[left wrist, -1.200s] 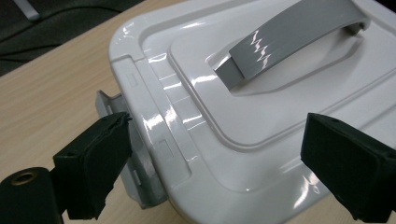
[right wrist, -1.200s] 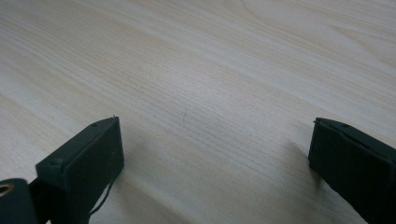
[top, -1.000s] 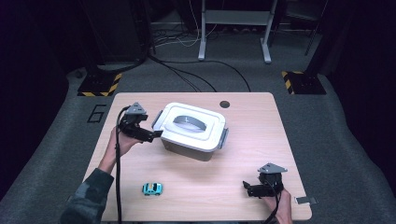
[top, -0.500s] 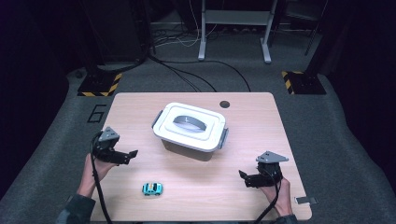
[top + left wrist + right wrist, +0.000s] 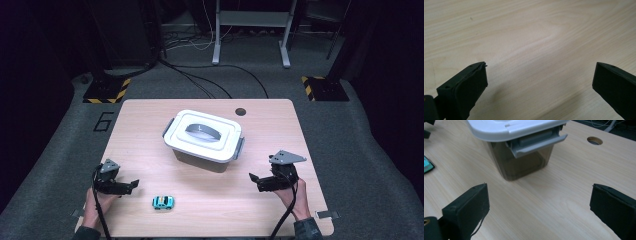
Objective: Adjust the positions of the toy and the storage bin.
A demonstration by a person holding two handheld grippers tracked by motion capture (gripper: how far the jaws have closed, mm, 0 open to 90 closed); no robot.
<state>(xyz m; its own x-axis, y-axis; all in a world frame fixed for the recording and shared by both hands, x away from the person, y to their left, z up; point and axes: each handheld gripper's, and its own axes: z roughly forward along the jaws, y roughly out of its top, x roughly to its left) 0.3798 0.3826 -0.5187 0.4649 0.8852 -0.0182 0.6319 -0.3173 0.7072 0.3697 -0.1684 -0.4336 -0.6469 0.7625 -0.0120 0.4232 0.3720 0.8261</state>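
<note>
A lidded storage box (image 5: 204, 140) with a white lid, grey handle and grey side latches stands mid-table. Its smoky wall and one latch (image 5: 536, 141) fill the top of the right gripper view. A small teal toy car (image 5: 163, 202) lies near the front edge, and its corner (image 5: 427, 164) peeks in at the left of the right gripper view. My left gripper (image 5: 131, 185) hovers open at the front left, just left of the car, over bare wood (image 5: 541, 75). My right gripper (image 5: 254, 180) stands open at the front right, pointing at the box (image 5: 540, 210).
The wooden table (image 5: 150, 125) has a round cable hole (image 5: 241, 111) at its back edge. Grey carpet with a painted "6" (image 5: 103, 121) lies to the left, and black cables and hazard-striped stand feet (image 5: 107, 92) lie behind.
My left gripper has pulled back from the box's left latch to the front left of the table. The right gripper has shifted slightly left. Box and car have not moved.
</note>
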